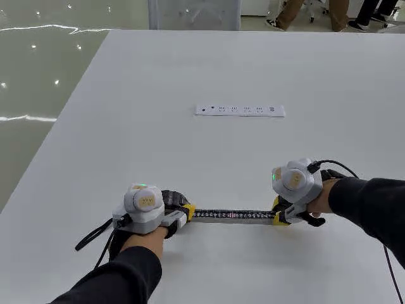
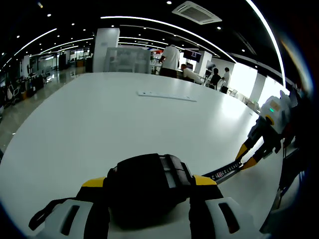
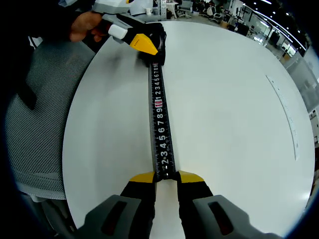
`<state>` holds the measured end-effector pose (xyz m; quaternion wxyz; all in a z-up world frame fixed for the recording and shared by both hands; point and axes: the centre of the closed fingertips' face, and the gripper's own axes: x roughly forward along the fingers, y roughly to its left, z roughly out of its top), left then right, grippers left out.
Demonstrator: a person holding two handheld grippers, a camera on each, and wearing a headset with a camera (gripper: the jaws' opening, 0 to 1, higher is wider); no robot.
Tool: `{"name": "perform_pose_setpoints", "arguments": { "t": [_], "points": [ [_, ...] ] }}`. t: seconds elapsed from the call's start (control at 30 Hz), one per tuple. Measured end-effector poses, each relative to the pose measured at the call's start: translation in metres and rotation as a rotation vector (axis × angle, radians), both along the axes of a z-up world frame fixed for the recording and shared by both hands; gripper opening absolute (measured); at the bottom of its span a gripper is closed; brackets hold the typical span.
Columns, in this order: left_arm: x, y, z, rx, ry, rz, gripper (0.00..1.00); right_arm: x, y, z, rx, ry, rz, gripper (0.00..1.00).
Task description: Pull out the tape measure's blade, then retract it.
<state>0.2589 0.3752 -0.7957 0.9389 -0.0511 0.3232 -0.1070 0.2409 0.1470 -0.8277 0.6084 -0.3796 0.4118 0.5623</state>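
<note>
On a white table (image 1: 253,63), a tape measure lies stretched between two hand-held grippers. The left gripper (image 1: 183,214) is clamped on the tape measure's black case (image 1: 174,197), near the table's front edge. In the left gripper view its yellow-tipped fingers (image 2: 92,182) press against the two sides of the case, which fills the gap between them. The blade (image 1: 231,215) runs flat along the tabletop from the case toward the right gripper (image 1: 278,219). That gripper's fingers (image 3: 142,177) are closed on the blade's free end. In the right gripper view the printed numbers run away from the pinch in a straight line, and the blade's tip sits right between the two yellow pads. The two grippers stand well apart, joined by the blade. A flat white power strip (image 1: 240,110) lies farther back on the table, well clear of both. A grey mesh chair (image 3: 35,124) stands beside the table's edge in the right gripper view.
</note>
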Motion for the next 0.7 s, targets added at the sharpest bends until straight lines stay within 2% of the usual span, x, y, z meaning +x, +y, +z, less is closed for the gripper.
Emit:
{"name": "perform_pose_setpoints", "arguments": {
  "t": [0.7],
  "points": [
    [-0.001, -0.001, 0.0, -0.004, 0.004, -0.006, 0.61, -0.001, 0.022, 0.0, 0.023, -0.01, 0.029, 0.12]
  ]
}}
